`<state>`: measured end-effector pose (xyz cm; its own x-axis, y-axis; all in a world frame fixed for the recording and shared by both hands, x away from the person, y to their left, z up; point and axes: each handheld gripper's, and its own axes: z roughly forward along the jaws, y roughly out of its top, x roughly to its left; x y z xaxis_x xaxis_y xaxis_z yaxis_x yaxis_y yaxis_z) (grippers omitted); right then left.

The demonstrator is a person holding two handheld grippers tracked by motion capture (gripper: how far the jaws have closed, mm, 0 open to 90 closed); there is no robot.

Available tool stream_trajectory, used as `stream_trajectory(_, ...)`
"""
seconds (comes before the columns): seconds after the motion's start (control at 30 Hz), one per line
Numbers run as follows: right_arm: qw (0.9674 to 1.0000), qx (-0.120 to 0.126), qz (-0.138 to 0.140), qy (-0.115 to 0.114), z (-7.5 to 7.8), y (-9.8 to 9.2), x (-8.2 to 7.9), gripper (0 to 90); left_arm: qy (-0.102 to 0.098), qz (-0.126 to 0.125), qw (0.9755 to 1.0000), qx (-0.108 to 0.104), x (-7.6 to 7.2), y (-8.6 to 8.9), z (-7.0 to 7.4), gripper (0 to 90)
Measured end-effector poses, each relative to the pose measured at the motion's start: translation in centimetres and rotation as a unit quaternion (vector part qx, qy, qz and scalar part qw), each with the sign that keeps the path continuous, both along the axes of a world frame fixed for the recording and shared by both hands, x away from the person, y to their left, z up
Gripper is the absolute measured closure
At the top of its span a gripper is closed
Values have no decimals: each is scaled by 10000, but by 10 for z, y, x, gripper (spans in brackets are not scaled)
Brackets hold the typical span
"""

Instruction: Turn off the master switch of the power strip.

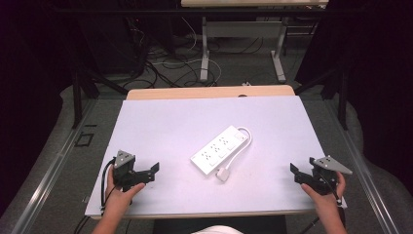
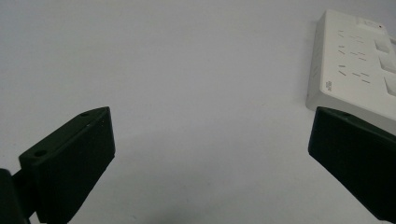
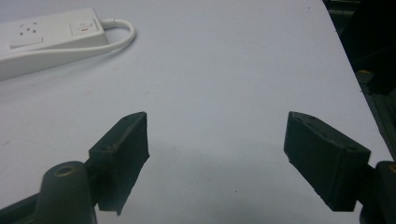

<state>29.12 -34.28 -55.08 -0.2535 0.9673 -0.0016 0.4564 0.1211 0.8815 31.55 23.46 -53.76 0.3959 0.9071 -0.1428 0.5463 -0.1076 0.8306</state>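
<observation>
A white plastic power strip (image 1: 220, 148), a long flat slab with rounded corners, lies diagonally near the middle of the pale matte table (image 1: 160, 122); its smooth white cord (image 1: 242, 144) loops out from the far end and runs back along its side to a white plug (image 1: 223, 174) resting just beside the near end. The left gripper (image 1: 155, 170), left of the strip and well apart from it, has its blocky black jaws spread wide with nothing between them; the right gripper (image 1: 294, 171), right of the strip near the table's front edge, is likewise spread wide and empty. Bare table lies open all round the strip. The left gripper view shows slot markings on the strip's face (image 2: 359, 60); the right gripper view shows its switch end and cord loop (image 3: 122, 32)
</observation>
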Motion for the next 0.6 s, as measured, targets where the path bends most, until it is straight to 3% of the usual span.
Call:
stream_trajectory(0.13,9999,-9,3,-125,0,1,-1,227,36,-7,10000,32,-1,-2,-1,4)
stream_trajectory(0.2,10000,37,15,-22,1,1,-3,244,29,-25,10000,85,-3,-2,-1,4)
stream_trajectory(0.37,9999,135,39,-100,1,5,-2,254,117,-37,9999,69,-4,-2,-2,4)
stream_trajectory(0.43,9999,-15,132,-107,2,5,-1,254,114,-33,9999,82,-4,-1,-2,4)
stream_trajectory(0.53,9999,56,153,-17,3,8,0,255,82,-21,9999,103,-5,0,-1,4)
stream_trajectory(0.6,9998,49,145,-86,2,9,1,258,68,-22,9999,103,-6,0,-2,4)
